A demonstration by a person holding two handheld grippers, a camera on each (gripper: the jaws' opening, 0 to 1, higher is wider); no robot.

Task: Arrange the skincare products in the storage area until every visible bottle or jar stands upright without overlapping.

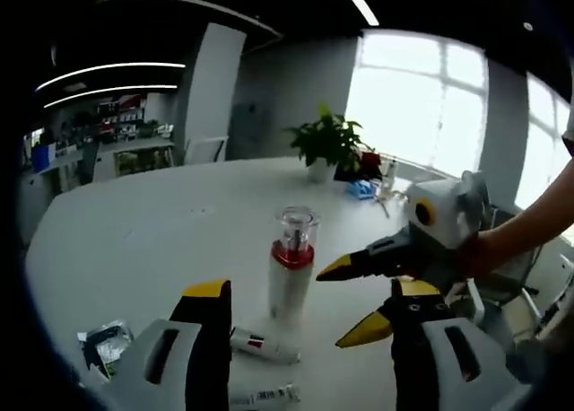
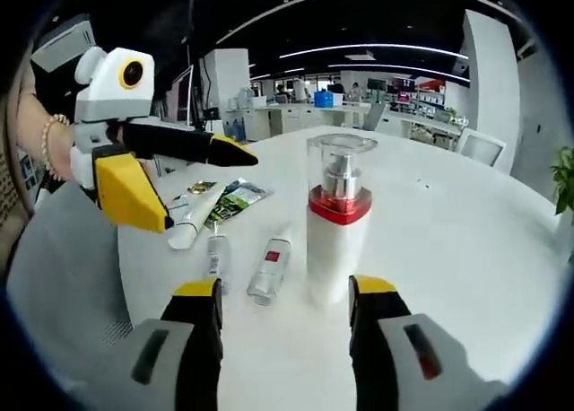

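Note:
A white pump bottle [image 1: 291,267] with a red collar and clear cap stands upright on the white round table [image 1: 152,231]. It stands just beyond my open left gripper [image 1: 309,294]. My right gripper [image 1: 339,305] reaches in from the right, open, its tips close beside the bottle. In the right gripper view the same bottle [image 2: 336,222] rises just past my open right gripper [image 2: 285,290], nothing between the jaws. My left gripper [image 2: 197,187] hangs open at left. A small clear bottle with a red label [image 2: 271,267], another small bottle [image 2: 215,254] and a white tube [image 2: 193,222] lie flat.
Sachet packets [image 2: 235,200] lie by the tube, near the table edge. A potted plant [image 1: 327,142] and small items stand at the table's far side. A grey chair [image 2: 72,276] sits below the left gripper. A person's forearm [image 1: 529,227] holds the right gripper.

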